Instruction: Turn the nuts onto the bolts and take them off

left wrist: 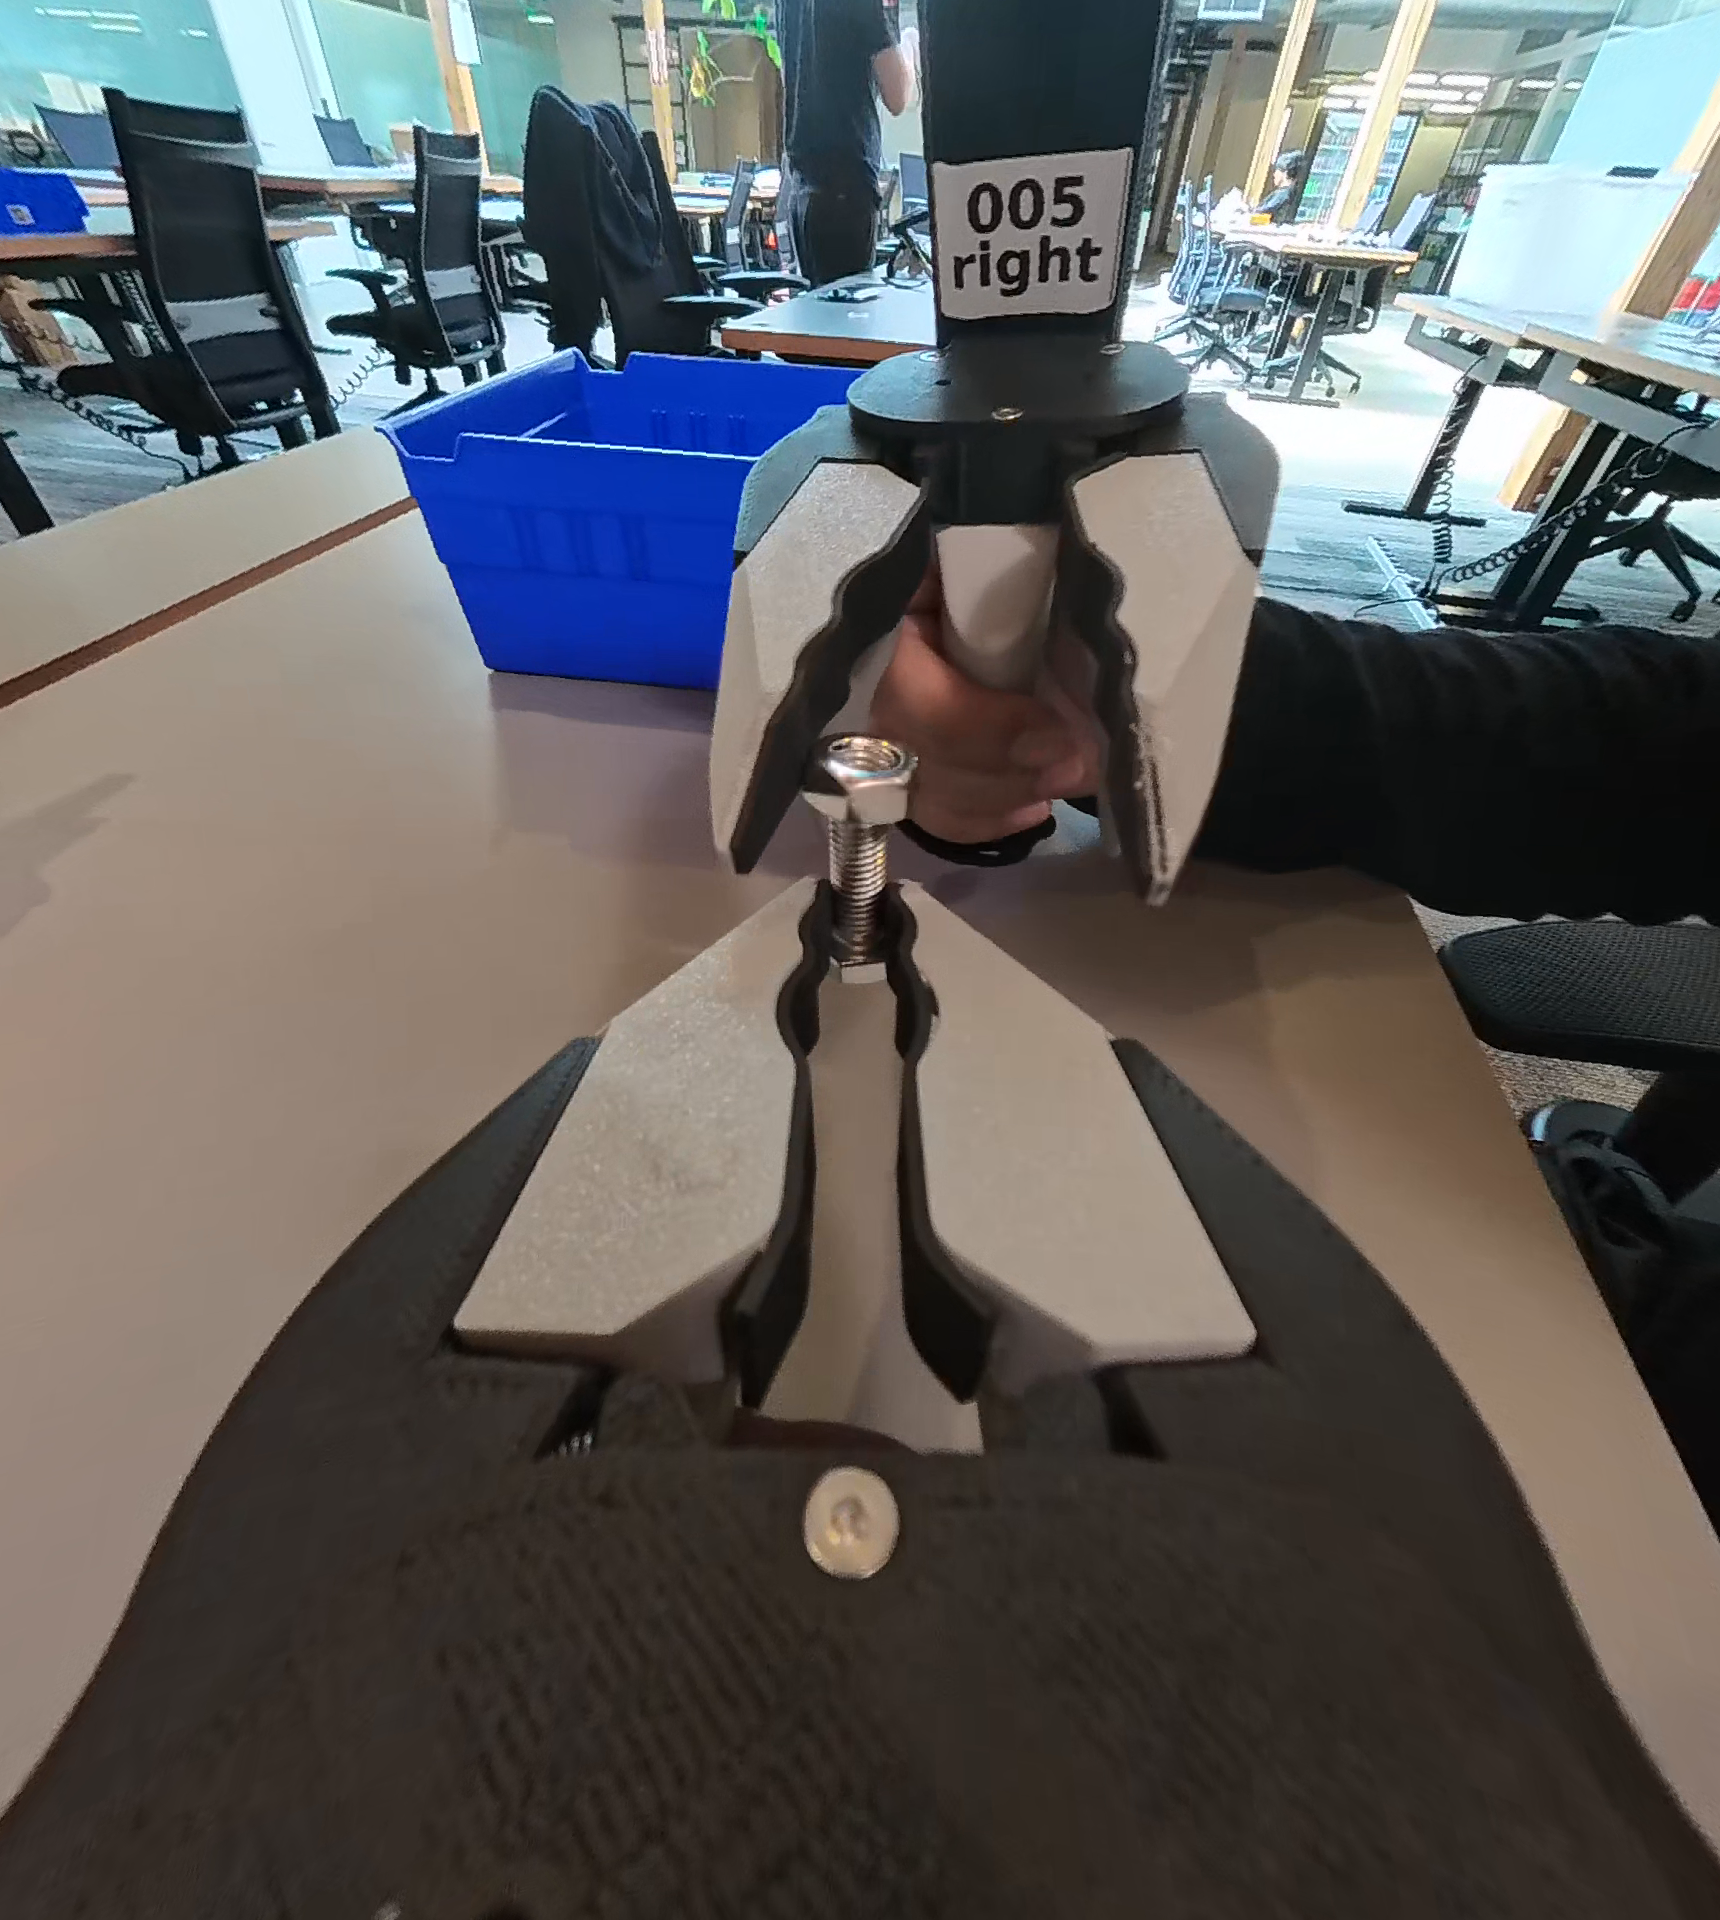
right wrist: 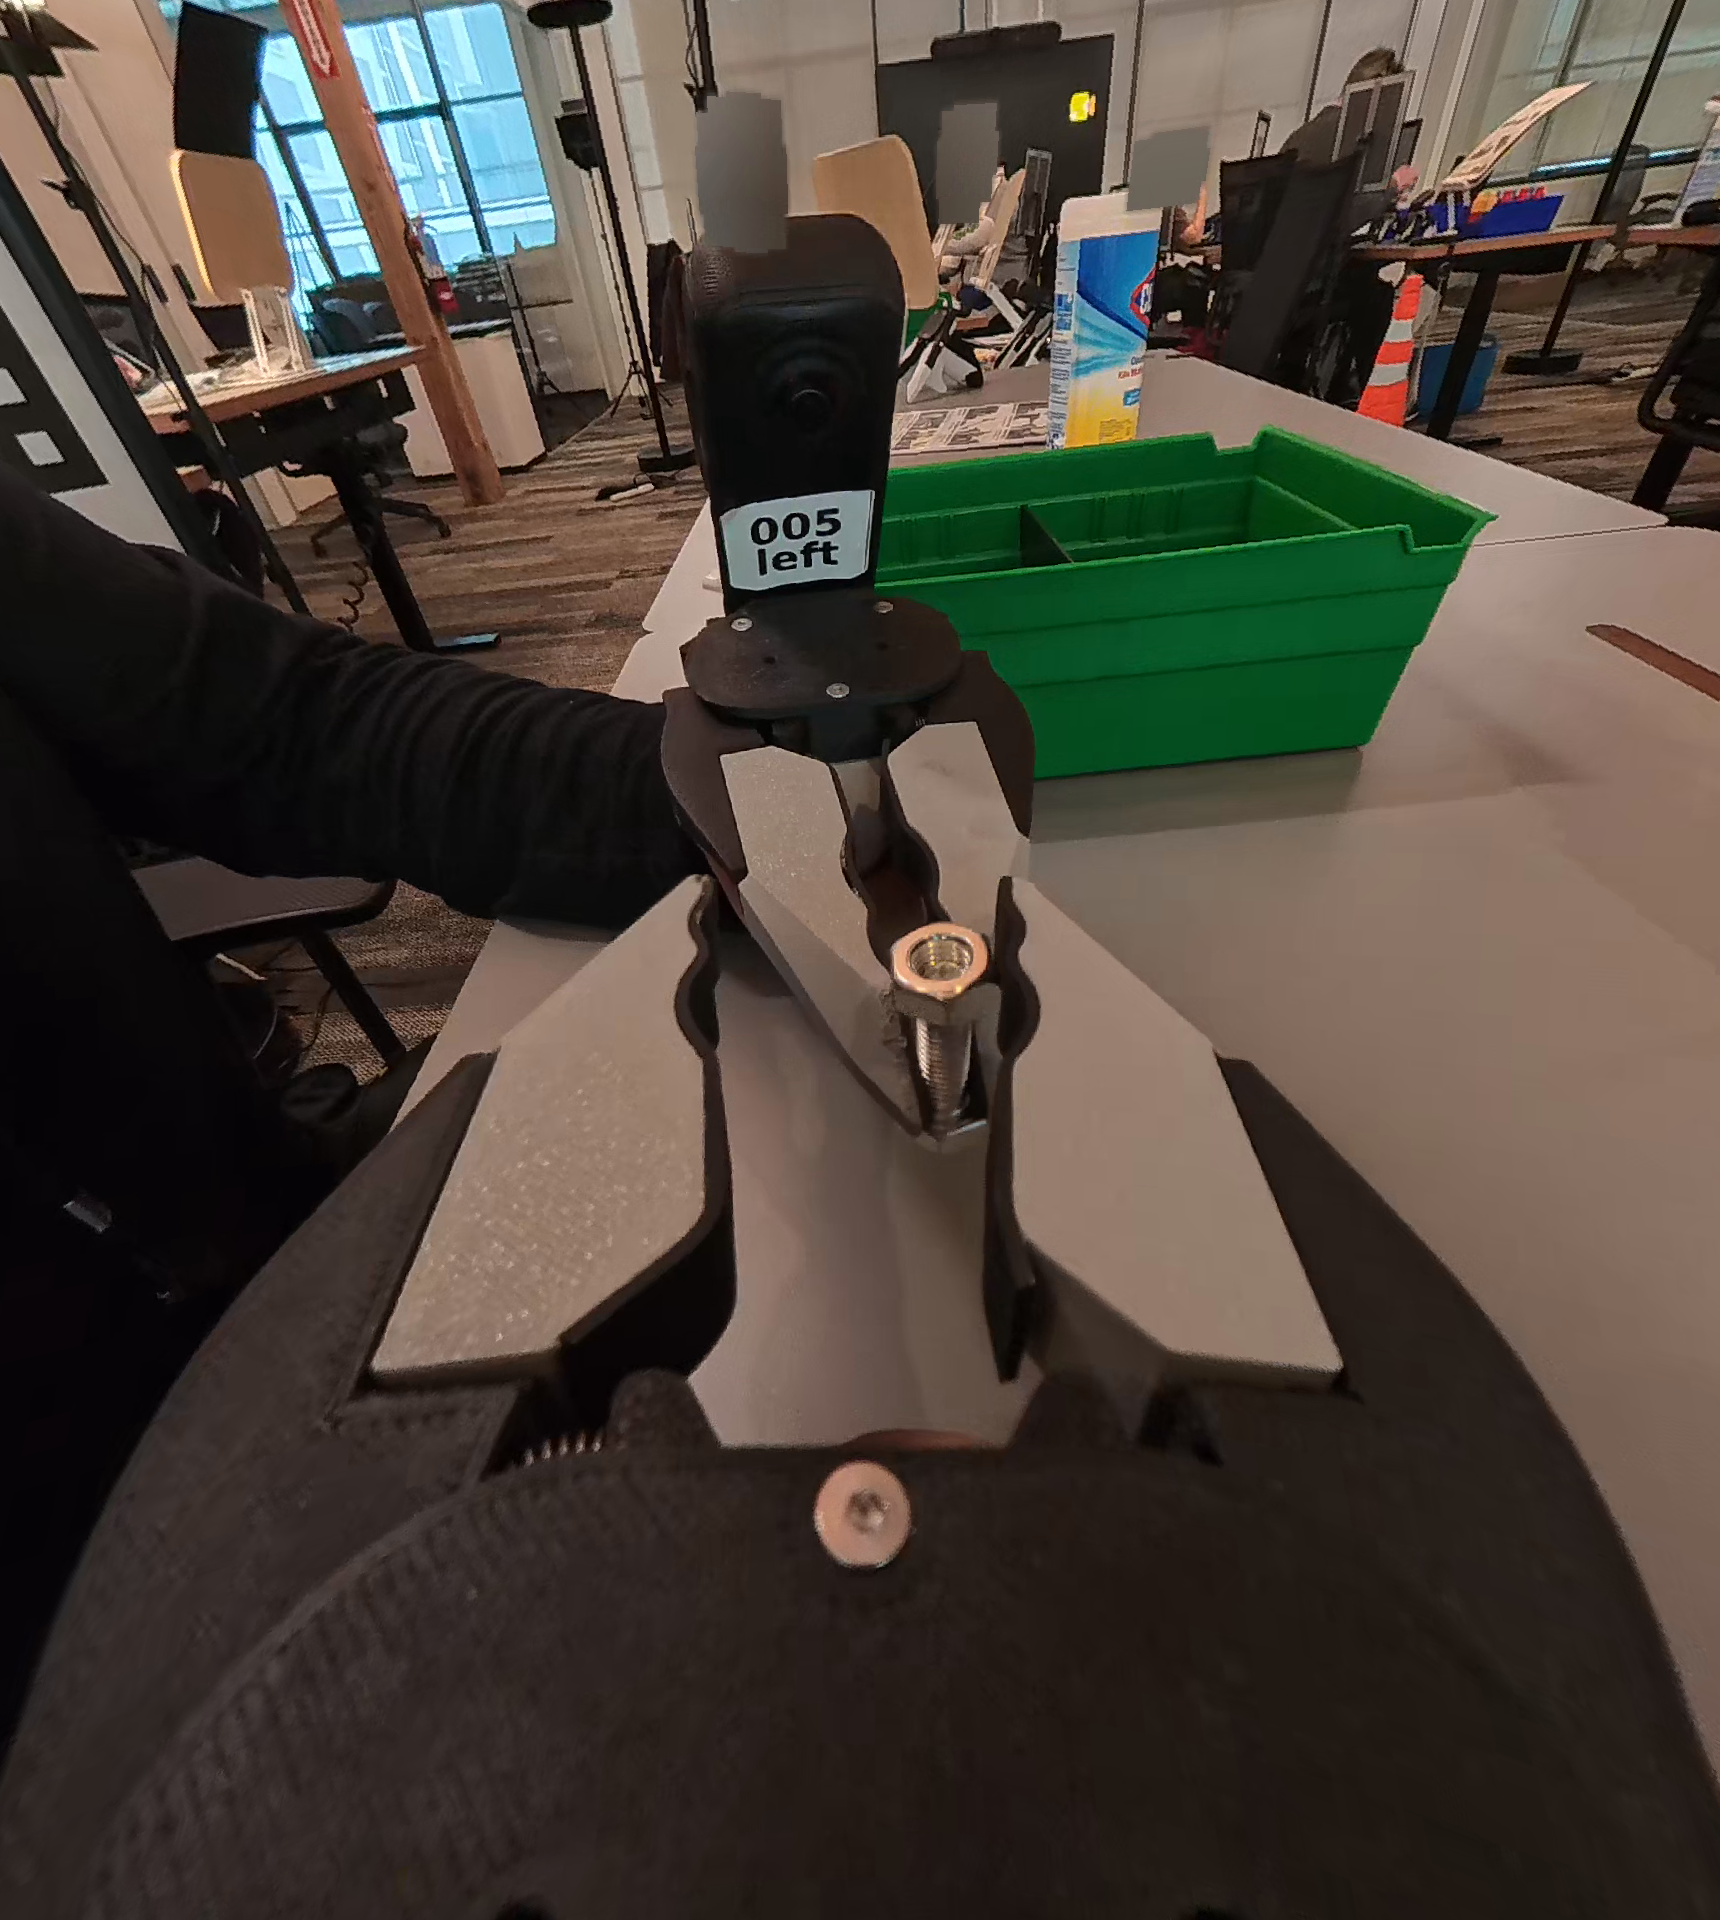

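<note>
A silver bolt point(left wrist: 854, 883) stands upright above the grey table point(left wrist: 316, 935), with a silver hex nut point(left wrist: 858, 779) at its top end. My left gripper point(left wrist: 856, 925) is shut on the bolt's lower end, near its head. My right gripper point(left wrist: 949, 868) faces it, open, with its fingers either side of the nut. In the right wrist view the nut point(right wrist: 939, 971) sits close against the inner side of the right-hand finger of my right gripper point(right wrist: 856, 914). The other finger is well clear of it. The bolt point(right wrist: 939, 1070) is clamped in the left gripper point(right wrist: 939, 1122).
A blue bin point(left wrist: 575, 520) stands on the table behind the right gripper. A green divided bin point(right wrist: 1199, 665) stands behind the left gripper, with a wipes canister point(right wrist: 1105, 322) beyond it. An office chair point(left wrist: 1645, 997) is at the table's right edge. My hands' fingertips stand some 5 centimeters from each other.
</note>
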